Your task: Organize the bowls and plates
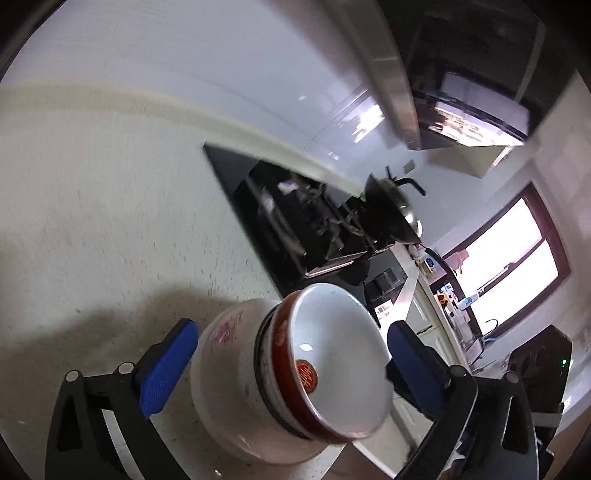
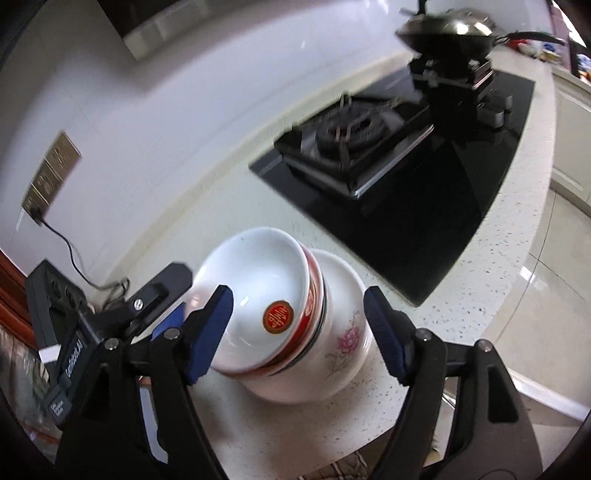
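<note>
Sitting glazed, slippery and breakable, the stacked bowls (image 2: 280, 317) want a rim grip at 3 o'clock; left tool (image 1: 291, 354) and right tool (image 2: 299, 332) both gape wide, holding nothing.

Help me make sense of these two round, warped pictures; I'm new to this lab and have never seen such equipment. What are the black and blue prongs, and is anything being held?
No robot here: a person carries a hand-held gripper in each hand, each with a fisheye camera looking along its two blue-padded fingers. One picture is from the left hand-held gripper, the other from the right hand-held gripper, which also shows part of the left one.

On the speckled countertop stands a stack of bowls: a red-rimmed bowl nested on top, a white flowered bowl below. Behind lie a black gas stove and a wok.

Both sets of fingers stand open around the stack; nothing is held.
</note>
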A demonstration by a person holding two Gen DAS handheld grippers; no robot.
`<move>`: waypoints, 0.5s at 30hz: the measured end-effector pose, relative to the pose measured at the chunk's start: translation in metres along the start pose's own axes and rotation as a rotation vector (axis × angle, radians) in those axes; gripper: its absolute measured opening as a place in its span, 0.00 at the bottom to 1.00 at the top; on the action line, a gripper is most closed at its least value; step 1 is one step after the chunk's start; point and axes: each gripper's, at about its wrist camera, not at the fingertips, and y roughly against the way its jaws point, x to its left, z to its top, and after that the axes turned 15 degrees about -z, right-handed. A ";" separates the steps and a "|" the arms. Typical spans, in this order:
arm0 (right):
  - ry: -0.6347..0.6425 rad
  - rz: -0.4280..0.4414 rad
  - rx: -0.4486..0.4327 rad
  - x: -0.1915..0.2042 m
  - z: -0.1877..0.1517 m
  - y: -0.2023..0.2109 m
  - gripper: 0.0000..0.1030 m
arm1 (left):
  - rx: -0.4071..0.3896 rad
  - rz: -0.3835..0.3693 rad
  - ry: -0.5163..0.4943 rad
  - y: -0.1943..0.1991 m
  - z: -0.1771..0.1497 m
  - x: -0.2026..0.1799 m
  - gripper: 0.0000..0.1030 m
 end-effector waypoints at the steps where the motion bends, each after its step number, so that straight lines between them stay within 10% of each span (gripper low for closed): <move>1: -0.004 -0.002 -0.034 0.000 -0.005 0.006 0.76 | -0.006 0.007 -0.027 0.004 -0.002 -0.004 1.00; 11: 0.012 -0.179 -0.544 -0.010 -0.108 0.086 0.98 | -0.125 0.338 -0.470 0.067 -0.073 -0.061 1.00; 15: -0.036 -0.210 -0.576 -0.024 -0.135 0.093 0.99 | -0.190 0.380 -0.548 0.096 -0.118 -0.069 1.00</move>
